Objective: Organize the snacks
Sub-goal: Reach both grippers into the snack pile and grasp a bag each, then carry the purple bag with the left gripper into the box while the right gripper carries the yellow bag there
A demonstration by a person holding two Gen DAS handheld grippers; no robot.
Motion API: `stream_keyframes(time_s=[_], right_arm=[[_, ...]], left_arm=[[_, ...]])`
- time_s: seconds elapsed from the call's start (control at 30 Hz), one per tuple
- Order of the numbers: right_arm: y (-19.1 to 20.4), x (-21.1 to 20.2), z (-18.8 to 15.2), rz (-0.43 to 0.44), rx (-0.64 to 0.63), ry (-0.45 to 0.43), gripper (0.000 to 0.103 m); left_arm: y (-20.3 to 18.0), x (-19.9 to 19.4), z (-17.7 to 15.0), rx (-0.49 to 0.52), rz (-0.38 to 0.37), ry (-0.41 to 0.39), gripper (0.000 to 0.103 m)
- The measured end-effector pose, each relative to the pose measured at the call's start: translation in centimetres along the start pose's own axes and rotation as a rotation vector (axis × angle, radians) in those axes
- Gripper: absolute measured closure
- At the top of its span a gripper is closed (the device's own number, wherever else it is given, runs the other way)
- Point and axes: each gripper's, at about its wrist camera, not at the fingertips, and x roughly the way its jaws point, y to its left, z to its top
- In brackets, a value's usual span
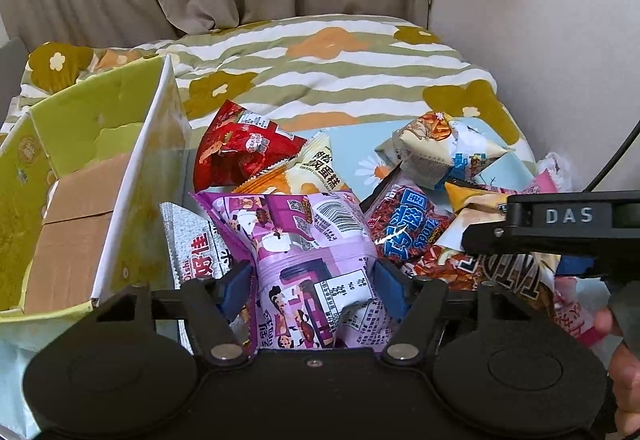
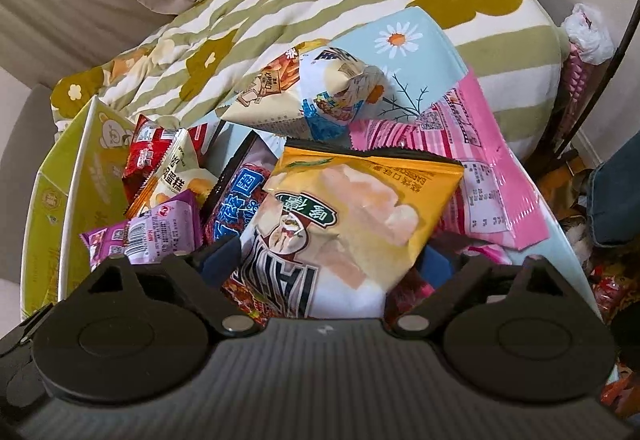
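Sorting looks barely begun: the green cardboard box (image 1: 100, 144) at left shows no snacks inside, the pile fills mid-frame, the left gripper (image 1: 316, 280) pinches a purple snack packet (image 1: 304, 240), and the right gripper (image 2: 332, 264) pinches a yellow chip bag (image 2: 352, 216).

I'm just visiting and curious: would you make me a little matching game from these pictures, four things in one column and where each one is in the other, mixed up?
Things:
1. purple snack bag
2. yellow snack bag
3. green cardboard box
4. pink packet

Places:
A. open at the left edge of the pile
B. between the left gripper's fingers
C. lying flat, right of the yellow bag
D. between the right gripper's fingers

Pairs: 1-B, 2-D, 3-A, 4-C
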Motion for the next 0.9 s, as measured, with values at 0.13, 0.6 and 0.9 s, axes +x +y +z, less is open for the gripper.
stream_keyframes(time_s=[0.13,0.6,0.9], right_arm=[[0.1,0.3,0.0,0.002,-0.012,0.009,0.007],[1.8,-3.1,0.2,0.036,-0.094,-0.054,0.038],[6.8,-8.0,0.9,0.122,-0.239,-0.127,0.038]], left_arm=[[-0.1,-0.9,0.0,0.004,0.013,-0.019,0.033],[0.5,-5.1,0.8,-0.027,0.035,-0.119,0.033],[3.7,-10.6,2.3,-0.088,0.11,-0.24,0.033]])
